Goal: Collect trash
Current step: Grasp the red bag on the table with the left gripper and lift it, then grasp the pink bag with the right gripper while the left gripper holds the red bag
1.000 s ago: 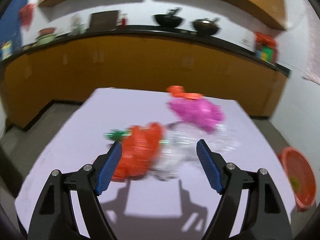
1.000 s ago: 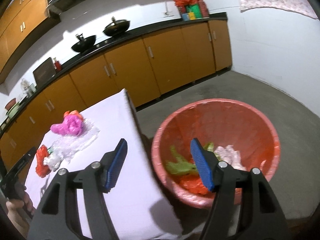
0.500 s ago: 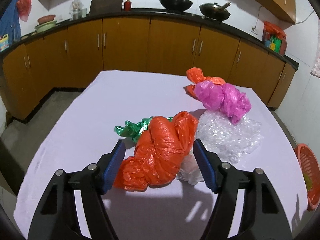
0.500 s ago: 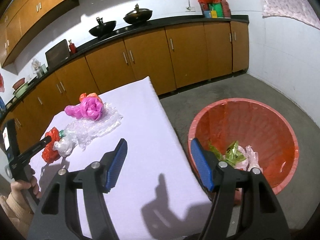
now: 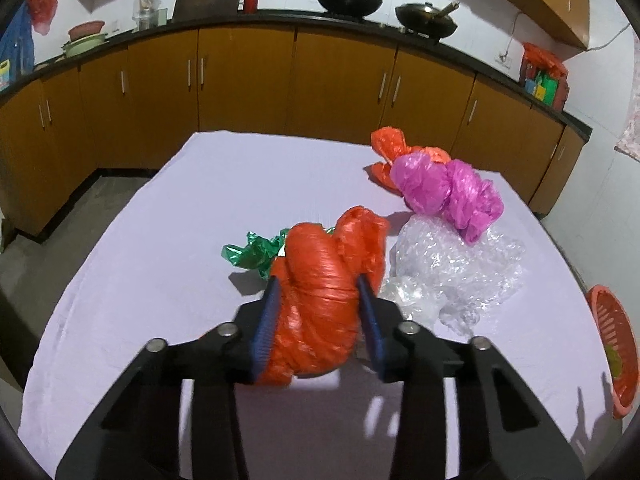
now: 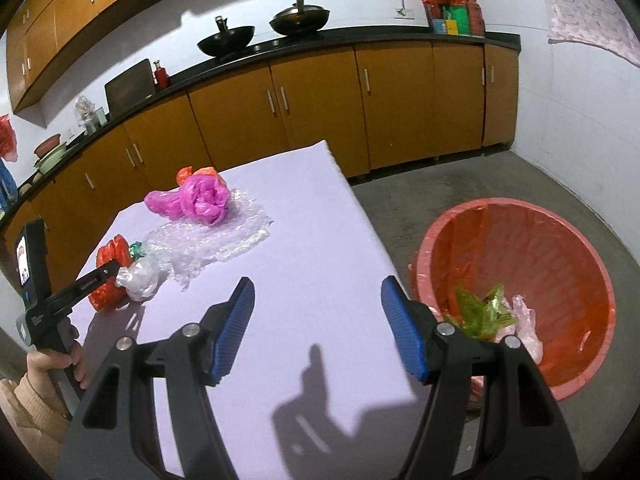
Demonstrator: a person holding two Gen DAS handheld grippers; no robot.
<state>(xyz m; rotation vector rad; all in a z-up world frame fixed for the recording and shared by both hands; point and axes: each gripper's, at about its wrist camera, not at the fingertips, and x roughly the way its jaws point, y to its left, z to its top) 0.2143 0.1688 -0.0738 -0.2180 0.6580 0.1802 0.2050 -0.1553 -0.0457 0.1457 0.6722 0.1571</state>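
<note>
My left gripper (image 5: 318,300) is shut on a crumpled orange plastic bag (image 5: 320,292) on the white table (image 5: 180,240); the bag also shows in the right wrist view (image 6: 110,258). A green wrapper (image 5: 254,252) lies just behind it. Clear bubble wrap (image 5: 452,276), a pink bag (image 5: 448,192) and a second orange bag (image 5: 390,148) lie to the right. My right gripper (image 6: 318,328) is open and empty above the table's right edge, next to the red trash basket (image 6: 532,248).
The basket stands on the floor right of the table and holds green and clear scraps (image 6: 486,312). Brown cabinets (image 5: 240,80) with a black counter and woks run behind the table. Bare floor (image 6: 460,176) lies between table and cabinets.
My left gripper moved forward and closed on the orange bag. My right gripper swung left from over the basket toward the table, staying open.
</note>
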